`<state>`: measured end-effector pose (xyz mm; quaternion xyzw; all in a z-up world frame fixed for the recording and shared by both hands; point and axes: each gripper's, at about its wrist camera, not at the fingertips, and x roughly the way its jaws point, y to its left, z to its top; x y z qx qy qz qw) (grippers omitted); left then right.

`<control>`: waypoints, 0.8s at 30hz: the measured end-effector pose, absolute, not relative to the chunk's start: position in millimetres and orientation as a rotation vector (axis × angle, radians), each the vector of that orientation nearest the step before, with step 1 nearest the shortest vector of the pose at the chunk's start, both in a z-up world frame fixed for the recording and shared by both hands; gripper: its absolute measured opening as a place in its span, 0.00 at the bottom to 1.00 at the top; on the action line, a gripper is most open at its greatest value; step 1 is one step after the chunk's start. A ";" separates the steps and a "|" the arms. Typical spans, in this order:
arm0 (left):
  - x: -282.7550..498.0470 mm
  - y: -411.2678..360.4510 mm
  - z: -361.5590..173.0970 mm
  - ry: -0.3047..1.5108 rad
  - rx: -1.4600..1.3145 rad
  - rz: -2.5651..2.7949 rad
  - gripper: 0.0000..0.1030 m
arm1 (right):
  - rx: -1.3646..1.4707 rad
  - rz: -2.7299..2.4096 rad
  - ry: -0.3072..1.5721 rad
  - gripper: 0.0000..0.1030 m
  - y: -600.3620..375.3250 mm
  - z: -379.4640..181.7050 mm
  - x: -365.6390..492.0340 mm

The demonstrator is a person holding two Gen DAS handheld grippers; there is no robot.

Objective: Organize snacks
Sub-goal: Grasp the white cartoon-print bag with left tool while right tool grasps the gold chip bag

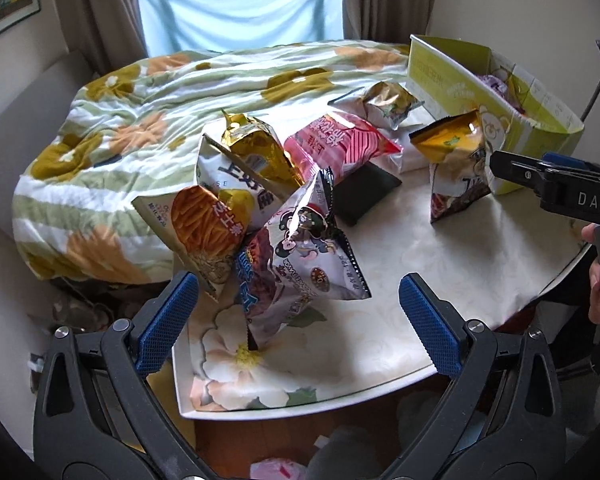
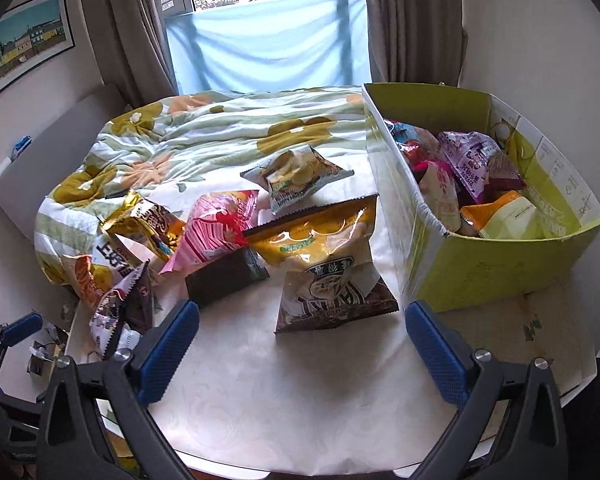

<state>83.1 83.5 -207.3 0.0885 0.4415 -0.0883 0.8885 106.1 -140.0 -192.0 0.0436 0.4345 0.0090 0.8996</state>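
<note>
Several snack bags lie on the white table (image 1: 420, 240). Nearest my left gripper (image 1: 298, 300) is a silver cartoon bag (image 1: 316, 248), just beyond the open, empty fingers. Behind it are an orange fries bag (image 1: 204, 232), a gold bag (image 1: 256, 148), a pink bag (image 1: 336, 144) and a black pack (image 1: 364, 196). My right gripper (image 2: 303, 320) is open and empty, facing a yellow-and-brown bag (image 2: 328, 256) that leans close to the green box (image 2: 500, 276). The box holds several bags. A silver chip bag (image 2: 296, 176) lies farther back.
A bed with a floral quilt (image 2: 204, 140) butts against the table's far side, with a curtained window behind it. The table's rounded front edge (image 2: 260, 468) is close below the right gripper. A hand (image 1: 598, 280) holds the right gripper's handle at the right.
</note>
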 end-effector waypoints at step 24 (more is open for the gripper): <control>132.6 43.3 -267.4 0.919 0.392 -0.088 0.81 | -0.054 -0.068 0.888 0.99 -125.9 -256.8 156.9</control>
